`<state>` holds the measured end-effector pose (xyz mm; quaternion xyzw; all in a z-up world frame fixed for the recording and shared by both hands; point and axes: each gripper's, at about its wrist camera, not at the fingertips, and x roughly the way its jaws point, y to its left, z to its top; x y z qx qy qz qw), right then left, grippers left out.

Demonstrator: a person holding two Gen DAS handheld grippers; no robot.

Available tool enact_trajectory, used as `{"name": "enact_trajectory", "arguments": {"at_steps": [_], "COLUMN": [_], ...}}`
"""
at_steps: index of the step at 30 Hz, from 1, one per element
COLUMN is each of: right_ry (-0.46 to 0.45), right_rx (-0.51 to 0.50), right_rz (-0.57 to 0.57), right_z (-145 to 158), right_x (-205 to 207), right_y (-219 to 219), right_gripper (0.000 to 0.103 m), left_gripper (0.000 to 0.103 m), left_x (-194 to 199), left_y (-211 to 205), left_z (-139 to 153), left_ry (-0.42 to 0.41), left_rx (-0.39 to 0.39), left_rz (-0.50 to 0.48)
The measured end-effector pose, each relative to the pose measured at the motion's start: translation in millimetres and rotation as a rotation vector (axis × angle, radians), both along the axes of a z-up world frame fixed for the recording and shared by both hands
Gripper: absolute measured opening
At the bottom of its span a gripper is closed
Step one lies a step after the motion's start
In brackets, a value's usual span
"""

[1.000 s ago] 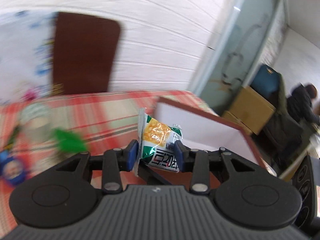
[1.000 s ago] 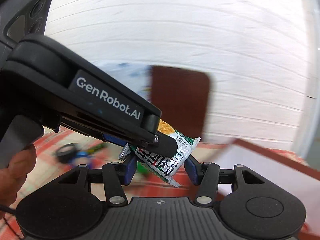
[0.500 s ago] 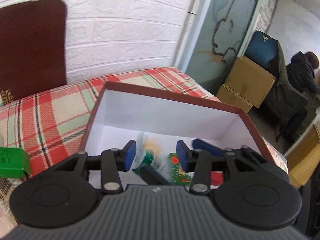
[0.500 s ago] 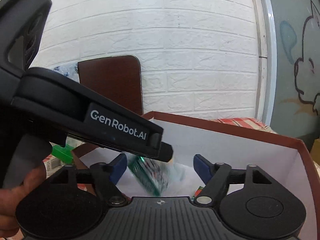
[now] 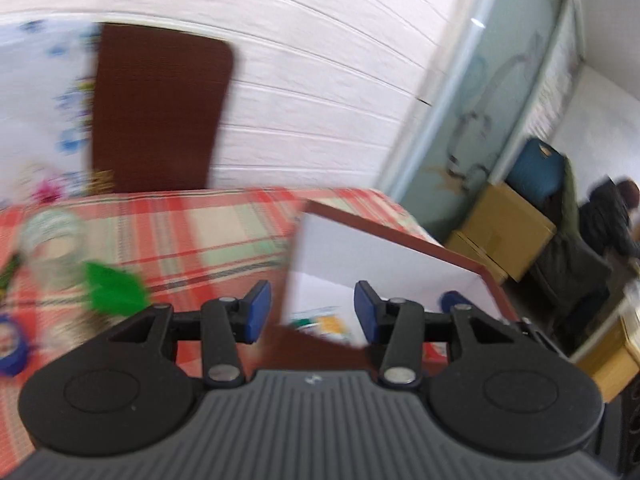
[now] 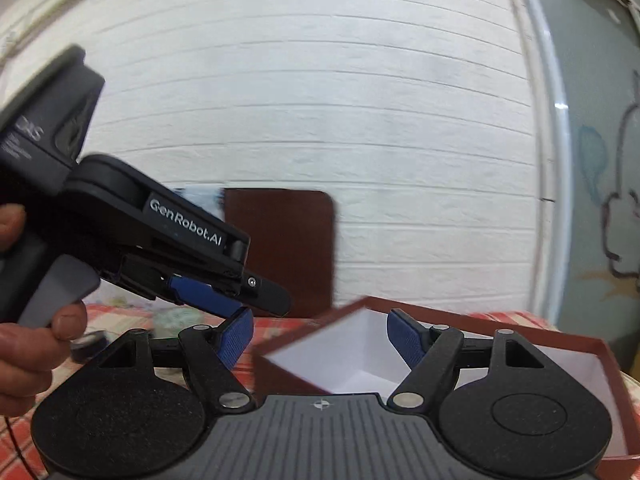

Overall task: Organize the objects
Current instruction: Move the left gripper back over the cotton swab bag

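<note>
Now snack packet (image 5: 320, 322) in box (image 5: 384, 256), beyond empty left gripper (image 5: 307, 312) jaws

box (image 5: 384, 248): near wall hidden behind the left gripper (image 5: 312, 312) body; contents mostly hidden, one packet (image 5: 320, 322) only partly seen
jar (image 5: 52, 240): left of box, smeared by blur
green thing (image 5: 112, 288): beside jar, too blurred to name
tape (image 5: 12, 348): cut by left edge
hand (image 6: 36, 340): cut by left edge
</note>
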<state>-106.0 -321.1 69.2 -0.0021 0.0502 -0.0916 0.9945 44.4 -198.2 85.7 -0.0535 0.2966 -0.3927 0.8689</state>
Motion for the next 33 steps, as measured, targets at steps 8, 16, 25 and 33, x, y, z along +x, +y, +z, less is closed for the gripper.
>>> {"name": "enact_trajectory", "arguments": {"at_steps": [8,16,25,33], "right_ry": [0.108,0.293,0.469,0.503], "right_rx": [-0.056,-0.015,-0.062,-0.042], "right_rz": [0.223,0.297,0.260,0.368], "right_z": [-16,-51,-88,-92], "right_x": [40,80,172,172], "right_y": [77,110,104,114], "right_gripper": [0.072,0.073,0.089,0.028], "left_gripper": [0.048,0.056,0.060,0.060], "left_x": [24,36,45,38], "left_y": [98,140,168,177], "left_z": [-39,-76,-95,-94], "left_ry": [0.101,0.125,0.180,0.204], "left_rx": [0.090,0.228,0.221,0.197], "left_rz": [0.265,0.401,0.449,0.439]}}
